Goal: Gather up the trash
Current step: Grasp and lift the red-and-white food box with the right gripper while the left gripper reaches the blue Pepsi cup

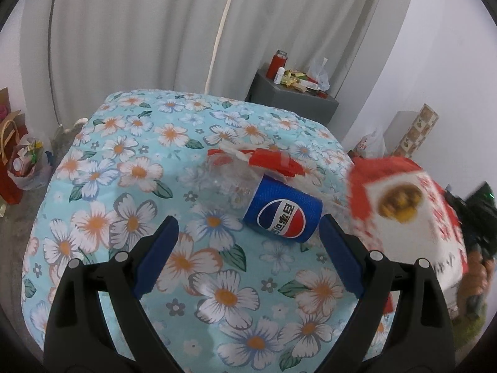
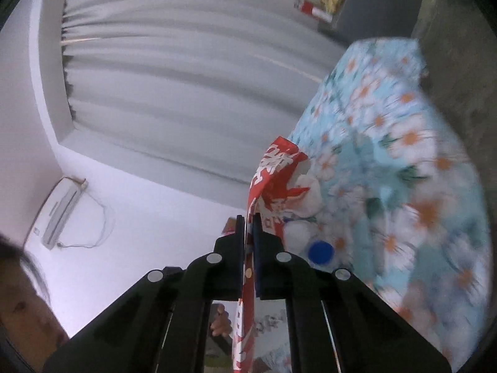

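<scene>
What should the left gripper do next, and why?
Probably ease forward and close on the blue Pepsi cup. The left gripper is open just short of it, while the right gripper already pinches the red and white bag.

You are in a home bedroom: a bed (image 1: 130, 186) under a floral quilt, pleated curtains (image 1: 139, 31) behind it, a grey bedside cabinet (image 1: 289, 99) at its far corner, and a wall air conditioner (image 2: 60, 211).

Left wrist steeply over floral bedspread (image 1: 139, 171); right wrist near-level beside it
</scene>
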`<state>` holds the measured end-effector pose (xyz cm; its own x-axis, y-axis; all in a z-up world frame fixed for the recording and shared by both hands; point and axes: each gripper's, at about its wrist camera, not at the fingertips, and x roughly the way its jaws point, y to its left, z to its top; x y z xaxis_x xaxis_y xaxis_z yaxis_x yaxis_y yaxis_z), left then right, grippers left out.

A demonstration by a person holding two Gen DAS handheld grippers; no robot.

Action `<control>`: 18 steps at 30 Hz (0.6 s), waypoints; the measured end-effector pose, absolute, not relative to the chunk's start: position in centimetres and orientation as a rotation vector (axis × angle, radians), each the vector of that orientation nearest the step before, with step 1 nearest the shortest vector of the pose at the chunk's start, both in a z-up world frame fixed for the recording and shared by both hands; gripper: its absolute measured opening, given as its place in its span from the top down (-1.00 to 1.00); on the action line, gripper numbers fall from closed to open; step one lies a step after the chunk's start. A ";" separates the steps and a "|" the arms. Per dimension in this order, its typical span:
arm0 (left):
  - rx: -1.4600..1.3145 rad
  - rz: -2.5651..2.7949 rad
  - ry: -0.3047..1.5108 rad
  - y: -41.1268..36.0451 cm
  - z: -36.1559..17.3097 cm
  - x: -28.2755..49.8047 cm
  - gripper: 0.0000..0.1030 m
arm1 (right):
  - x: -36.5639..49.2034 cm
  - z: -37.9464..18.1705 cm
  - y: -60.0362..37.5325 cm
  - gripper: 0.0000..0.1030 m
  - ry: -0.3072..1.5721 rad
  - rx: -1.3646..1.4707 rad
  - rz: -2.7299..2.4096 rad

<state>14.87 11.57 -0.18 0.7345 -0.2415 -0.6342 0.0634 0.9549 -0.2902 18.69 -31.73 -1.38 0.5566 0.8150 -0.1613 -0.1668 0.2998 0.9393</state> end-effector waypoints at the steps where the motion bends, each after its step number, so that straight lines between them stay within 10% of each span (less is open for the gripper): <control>1: -0.263 -0.169 0.732 11.6 -0.3 14.8 -0.70 | 17.7 -1.1 -32.2 0.90 0.730 1.048 0.695; 18: -0.299 -0.219 0.674 11.2 0.5 15.8 -0.70 | 13.6 0.1 -29.4 0.46 0.805 0.834 0.581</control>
<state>15.79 11.21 0.45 0.7612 -0.2939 -0.5781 0.1020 0.9346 -0.3408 13.58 -29.37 0.06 0.5724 0.7227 -0.3874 -0.1398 0.5516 0.8223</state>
